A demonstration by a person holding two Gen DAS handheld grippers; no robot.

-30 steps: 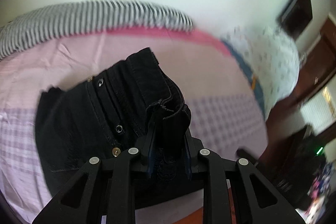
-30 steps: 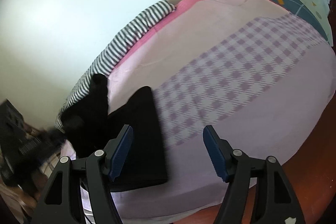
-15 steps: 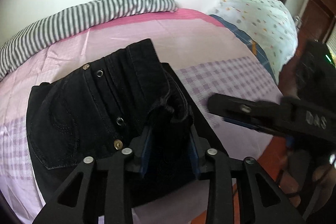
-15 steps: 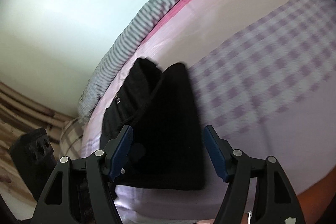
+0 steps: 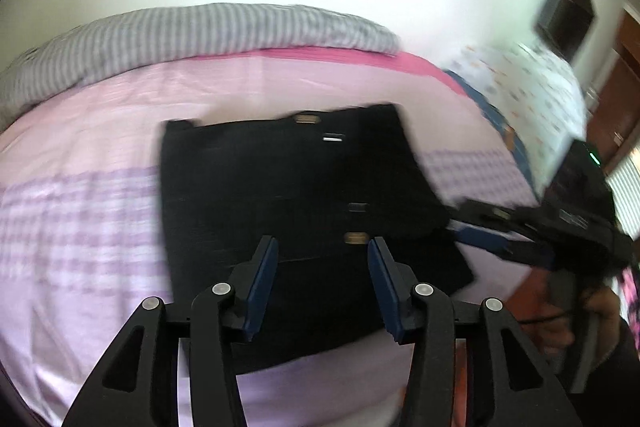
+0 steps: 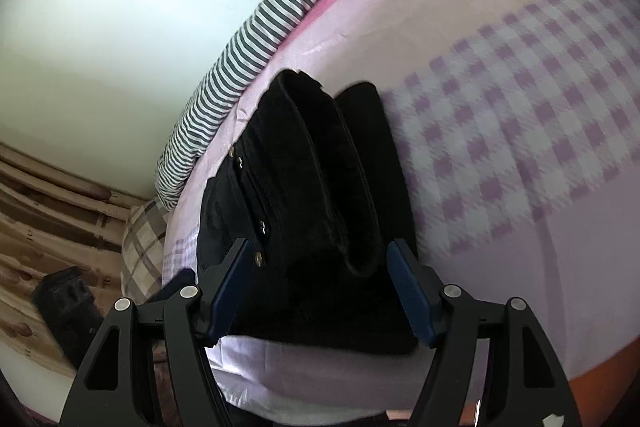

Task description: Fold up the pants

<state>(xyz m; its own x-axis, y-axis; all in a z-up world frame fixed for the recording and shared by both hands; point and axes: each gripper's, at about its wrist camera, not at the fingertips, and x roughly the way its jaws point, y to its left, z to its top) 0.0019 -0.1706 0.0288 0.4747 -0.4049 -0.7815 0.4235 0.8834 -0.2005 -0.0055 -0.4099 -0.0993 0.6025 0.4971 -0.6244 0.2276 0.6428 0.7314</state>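
The black pants (image 5: 288,187) lie folded in a flat stack on the pink and purple checked bed sheet (image 5: 80,211), near the bed's front edge. My left gripper (image 5: 322,267) is open and empty just above the near part of the stack. My right gripper (image 6: 318,275) is open, its fingers on either side of the near end of the pants (image 6: 320,187), touching nothing I can see. In the left wrist view the right gripper (image 5: 508,239) reaches in from the right, beside the stack's right edge.
A grey striped blanket (image 5: 192,31) runs along the far side of the bed by the white wall. A white patterned quilt (image 5: 532,79) lies at the right. A plaid pillow (image 6: 144,239) sits at the left end. The bed's front edge drops to an orange-brown floor (image 6: 600,367).
My left gripper has opened and let go of the pants fold, which now lies flat. My right gripper has moved in closer over the stack's end.
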